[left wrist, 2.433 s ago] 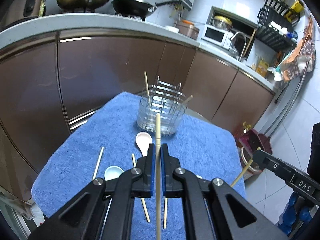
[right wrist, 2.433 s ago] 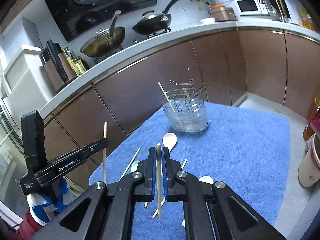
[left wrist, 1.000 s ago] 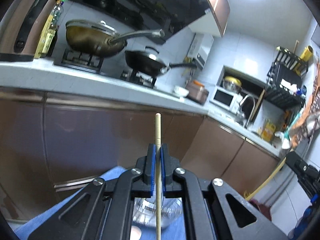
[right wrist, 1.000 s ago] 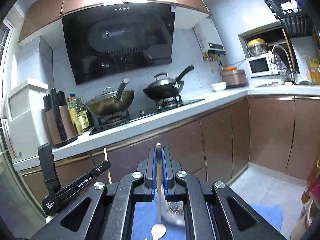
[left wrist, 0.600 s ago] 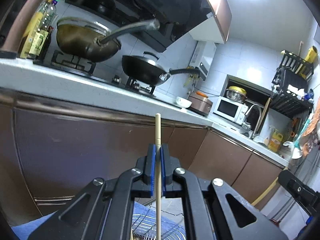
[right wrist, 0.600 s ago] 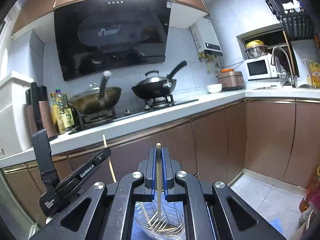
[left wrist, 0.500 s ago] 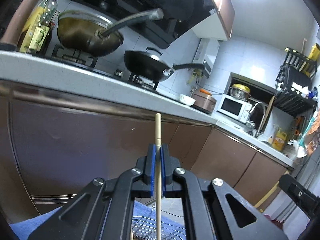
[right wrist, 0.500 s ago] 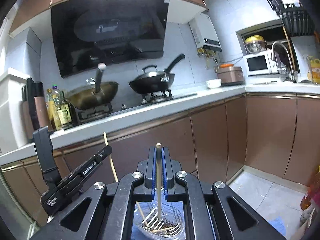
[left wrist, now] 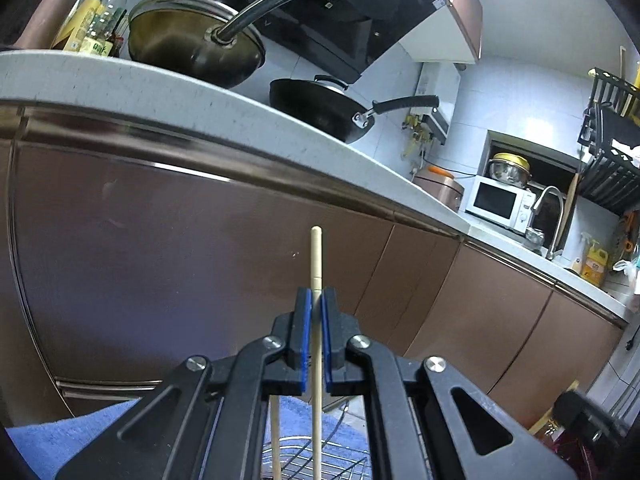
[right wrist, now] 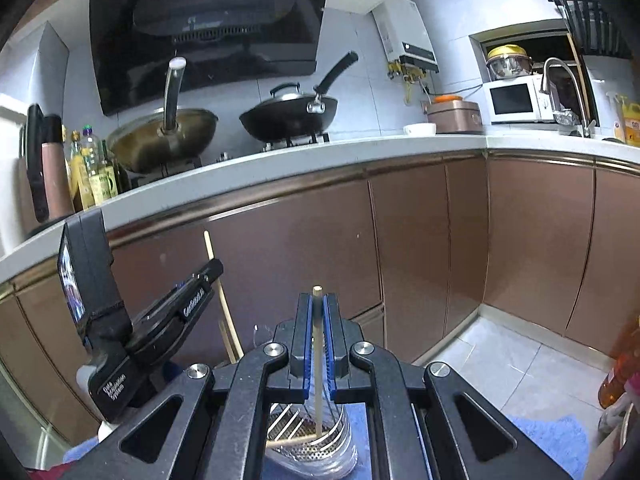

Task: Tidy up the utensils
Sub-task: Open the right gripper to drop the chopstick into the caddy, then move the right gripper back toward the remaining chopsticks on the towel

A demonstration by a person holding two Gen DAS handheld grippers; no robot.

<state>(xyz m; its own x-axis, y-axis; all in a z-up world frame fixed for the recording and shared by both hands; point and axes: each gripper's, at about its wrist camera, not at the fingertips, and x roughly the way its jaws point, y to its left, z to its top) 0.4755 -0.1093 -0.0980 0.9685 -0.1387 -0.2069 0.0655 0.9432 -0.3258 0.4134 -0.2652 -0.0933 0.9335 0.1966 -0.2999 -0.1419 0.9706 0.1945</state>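
Note:
My left gripper (left wrist: 314, 300) is shut on a wooden chopstick (left wrist: 316, 264) held upright; its lower end hangs over the wire utensil holder (left wrist: 320, 456) at the bottom edge. A second chopstick (left wrist: 275, 436) stands in the holder beside it. My right gripper (right wrist: 317, 308) holds another upright chopstick (right wrist: 317, 364) between its blue pads, its lower end inside the clear utensil holder (right wrist: 316, 440). The pads look slightly apart from the stick. The left gripper (right wrist: 212, 270) with its chopstick (right wrist: 218, 280) shows at the left of the right wrist view.
The blue towel (left wrist: 60, 436) lies under the holder, also at the right (right wrist: 552, 440). Brown cabinet fronts (left wrist: 160, 260) and the counter edge (right wrist: 360, 156) stand right behind. Pans (right wrist: 288, 116) sit on the stove. An orange bottle (right wrist: 618, 364) is at far right.
Both grippers have come lower and closer to the holder. The right chopstick's lower end now reaches deeper into the holder, and the right pads look a little wider apart.

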